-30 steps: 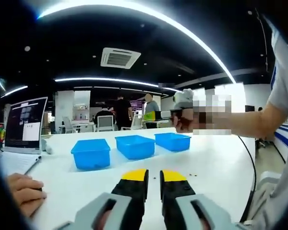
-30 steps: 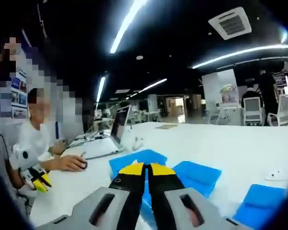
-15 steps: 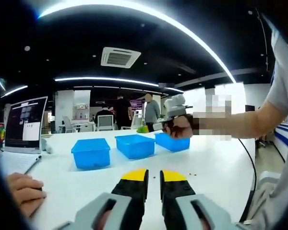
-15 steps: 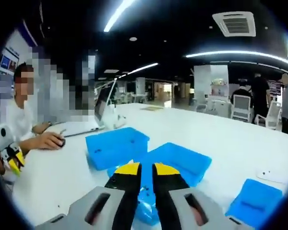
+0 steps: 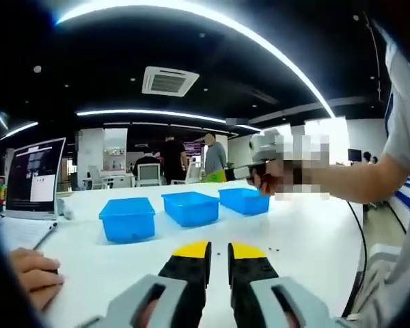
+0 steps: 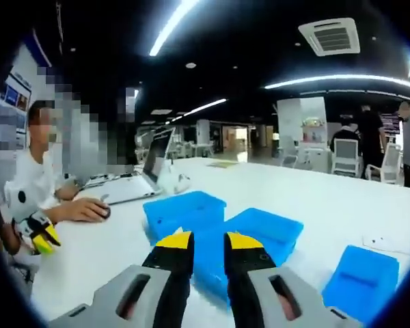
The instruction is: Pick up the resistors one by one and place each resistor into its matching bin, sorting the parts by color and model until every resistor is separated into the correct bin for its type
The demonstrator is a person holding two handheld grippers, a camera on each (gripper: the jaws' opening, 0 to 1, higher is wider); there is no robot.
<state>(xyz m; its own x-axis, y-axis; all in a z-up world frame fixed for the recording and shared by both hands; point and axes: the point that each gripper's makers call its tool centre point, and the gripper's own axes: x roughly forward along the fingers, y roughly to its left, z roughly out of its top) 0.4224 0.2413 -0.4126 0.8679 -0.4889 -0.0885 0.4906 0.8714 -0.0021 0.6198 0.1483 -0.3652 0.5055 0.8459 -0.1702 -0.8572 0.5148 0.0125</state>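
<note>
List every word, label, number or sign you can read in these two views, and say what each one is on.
No text is readable.
Laptop screen: light blocks and lines, too small and blurred to read.
Wall posters behind the seated person: blurred colour patches.
Blue bins and both tongs' yellow tips: no markings that I can see.

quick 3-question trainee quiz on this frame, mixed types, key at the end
1. How many blue bins stand on the white table?
2. True or false: a bin is clamped in the left gripper.
3. In the left gripper view, the small dark parts lie: A) in a bin B) on the table beside the yellow tips C) on the laptop

Key: 1. three; 2. false, nothing between the jaws; 3. B
</note>
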